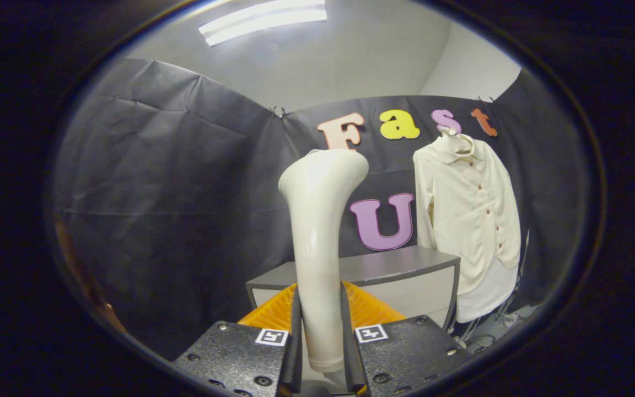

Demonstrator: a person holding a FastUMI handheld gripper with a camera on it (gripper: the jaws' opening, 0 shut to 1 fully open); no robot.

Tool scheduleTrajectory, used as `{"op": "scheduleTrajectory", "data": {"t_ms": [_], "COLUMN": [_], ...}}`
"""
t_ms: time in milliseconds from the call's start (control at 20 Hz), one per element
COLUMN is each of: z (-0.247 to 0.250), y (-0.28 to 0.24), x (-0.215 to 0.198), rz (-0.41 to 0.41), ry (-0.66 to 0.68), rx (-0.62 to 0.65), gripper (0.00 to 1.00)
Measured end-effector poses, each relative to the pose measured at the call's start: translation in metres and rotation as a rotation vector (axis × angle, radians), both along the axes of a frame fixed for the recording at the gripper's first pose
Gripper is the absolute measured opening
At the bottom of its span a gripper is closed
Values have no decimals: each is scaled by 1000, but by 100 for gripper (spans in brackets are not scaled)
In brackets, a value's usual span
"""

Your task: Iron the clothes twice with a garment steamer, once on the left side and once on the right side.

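The booth is hung with black cloth (174, 182) on its far and left walls, under a pale ceiling with a strip light (262, 21). A grey cabinet (400, 270) stands against the far wall, and an orange ribbed item (372, 309) lies just ahead of the fingers; what it is cannot be determined.

The shirt (469, 220), cream with a row of dark buttons down the front, hangs on a hanger (452, 138) against the far wall, to the right of the cabinet and well beyond the fingers. Its front faces the booth, and a whiter layer shows below its hem.

The gripper (320, 342) holds the garment steamer (320, 220) by its handle. Both fingers press on the lower handle from left and right, closed tight upon it. The steamer stands nearly upright between them, its flared head at the top, level with the upper part of the shirt but well to its left and nearer.

Judged progress: the steamer is secured, but its head is apart from the fabric, so neither the left nor the right pass appears under way. Whether any pass is complete cannot be told from the cloth. The gripper is held low and level, pointed at the far wall, left of the shirt.
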State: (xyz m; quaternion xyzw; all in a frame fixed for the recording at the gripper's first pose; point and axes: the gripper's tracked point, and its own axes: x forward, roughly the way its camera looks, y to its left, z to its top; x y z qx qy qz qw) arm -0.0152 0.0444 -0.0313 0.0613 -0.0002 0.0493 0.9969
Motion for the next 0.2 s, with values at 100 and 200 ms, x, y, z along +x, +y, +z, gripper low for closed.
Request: {"op": "scheduleTrajectory", "data": {"t_ms": [100,200], "z": [-3,-4], "y": [-3,-7], "x": [-1,1], "rz": [-10,-16], "ry": [10,15], "rx": [-2,-4], "gripper": [30,30]}}
